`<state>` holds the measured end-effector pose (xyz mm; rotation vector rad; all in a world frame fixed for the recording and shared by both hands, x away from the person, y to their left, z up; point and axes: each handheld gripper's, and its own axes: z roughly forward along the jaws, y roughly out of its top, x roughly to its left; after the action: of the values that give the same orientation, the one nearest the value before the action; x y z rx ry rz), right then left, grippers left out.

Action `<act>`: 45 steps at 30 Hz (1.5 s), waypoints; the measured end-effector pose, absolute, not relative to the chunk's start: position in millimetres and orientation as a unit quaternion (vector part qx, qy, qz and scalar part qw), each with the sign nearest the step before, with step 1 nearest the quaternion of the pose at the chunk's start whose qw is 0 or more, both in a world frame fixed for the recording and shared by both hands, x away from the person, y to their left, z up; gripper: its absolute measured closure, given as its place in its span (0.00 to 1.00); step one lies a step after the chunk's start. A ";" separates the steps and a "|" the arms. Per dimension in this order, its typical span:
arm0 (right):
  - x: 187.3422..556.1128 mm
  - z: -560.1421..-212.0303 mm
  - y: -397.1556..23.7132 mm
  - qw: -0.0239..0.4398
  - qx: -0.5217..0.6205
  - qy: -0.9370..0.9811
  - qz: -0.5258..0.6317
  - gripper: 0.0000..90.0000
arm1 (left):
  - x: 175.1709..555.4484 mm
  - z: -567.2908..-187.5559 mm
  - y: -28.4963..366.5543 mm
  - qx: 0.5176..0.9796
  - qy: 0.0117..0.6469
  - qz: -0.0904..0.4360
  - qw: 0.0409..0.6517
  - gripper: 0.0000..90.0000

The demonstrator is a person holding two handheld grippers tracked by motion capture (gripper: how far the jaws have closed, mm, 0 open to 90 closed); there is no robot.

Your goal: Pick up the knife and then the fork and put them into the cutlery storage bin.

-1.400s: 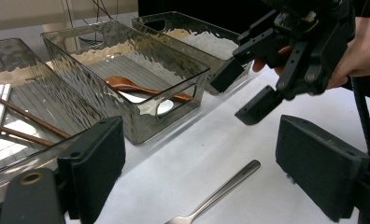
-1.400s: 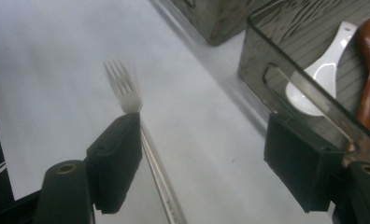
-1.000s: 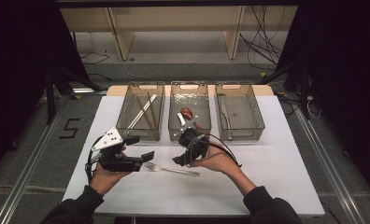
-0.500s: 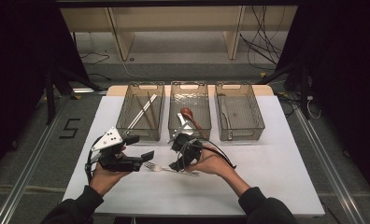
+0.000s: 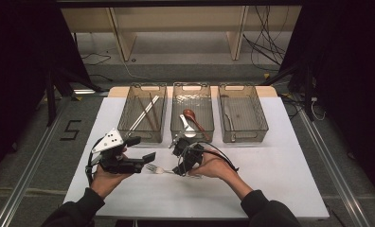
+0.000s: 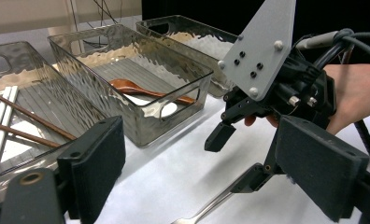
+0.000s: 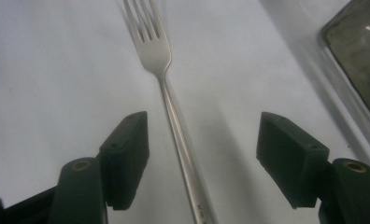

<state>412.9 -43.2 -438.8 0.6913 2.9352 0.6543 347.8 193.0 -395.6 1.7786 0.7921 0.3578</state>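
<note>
A metal fork [image 7: 167,88] lies flat on the white table [image 5: 271,179], tines toward the left in the high view, where the fork [image 5: 159,169] sits between my two hands. My right gripper [image 7: 204,144] is down over its handle, one pad on each side, neither touching it. Its jaws have just been closing and still stand open. From the left gripper view I see the right gripper [image 6: 237,158] astride the fork [image 6: 211,205]. My left gripper [image 5: 142,149] hovers to the left of the fork, open, with nothing between its pads [image 6: 99,163].
Three clear trays stand in a row behind the fork. The left tray [image 5: 142,138] holds chopsticks, the middle tray [image 5: 191,86] holds a brown spoon [image 6: 145,88] and a white one, and the right tray [image 5: 245,138] holds a piece of cutlery. Bare table lies right of my right hand.
My right gripper has come down from near the middle tray's front onto the fork's handle, and its jaws have narrowed. The left gripper has stayed put.
</note>
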 end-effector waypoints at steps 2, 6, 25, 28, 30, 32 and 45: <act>413.0 -440.1 -43.2 0.022 0.224 0.952 0.208 0.42 | 347.7 -395.4 193.0 0.751 0.334 0.152 0.549 0.17; 413.2 -442.8 -42.8 0.013 0.230 0.953 0.195 0.46 | 347.9 -395.5 193.3 0.751 0.334 0.153 0.549 0.17; 410.3 -460.7 -36.1 0.007 0.206 0.966 0.155 0.69 | 348.1 -395.4 194.1 0.749 0.339 0.155 0.548 0.17; 408.2 -461.5 -34.4 0.022 0.200 0.969 0.146 0.76 | 348.0 -395.2 194.4 0.750 0.337 0.155 0.547 0.17; 408.6 -461.2 -35.2 0.020 0.199 0.969 0.141 0.79 | 348.2 -395.6 194.1 0.750 0.337 0.155 0.547 0.17; 407.8 -461.1 -35.0 0.018 0.201 0.970 0.138 0.82 | 348.2 -395.8 193.9 0.751 0.336 0.155 0.547 0.17; 401.2 -459.8 -30.3 0.024 0.160 0.980 0.116 0.90 | 347.9 -395.6 194.3 0.750 0.338 0.156 0.547 0.17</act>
<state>401.2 -30.3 -459.8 0.4966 3.0325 0.3579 347.9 194.3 -395.6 1.7781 0.8001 0.3692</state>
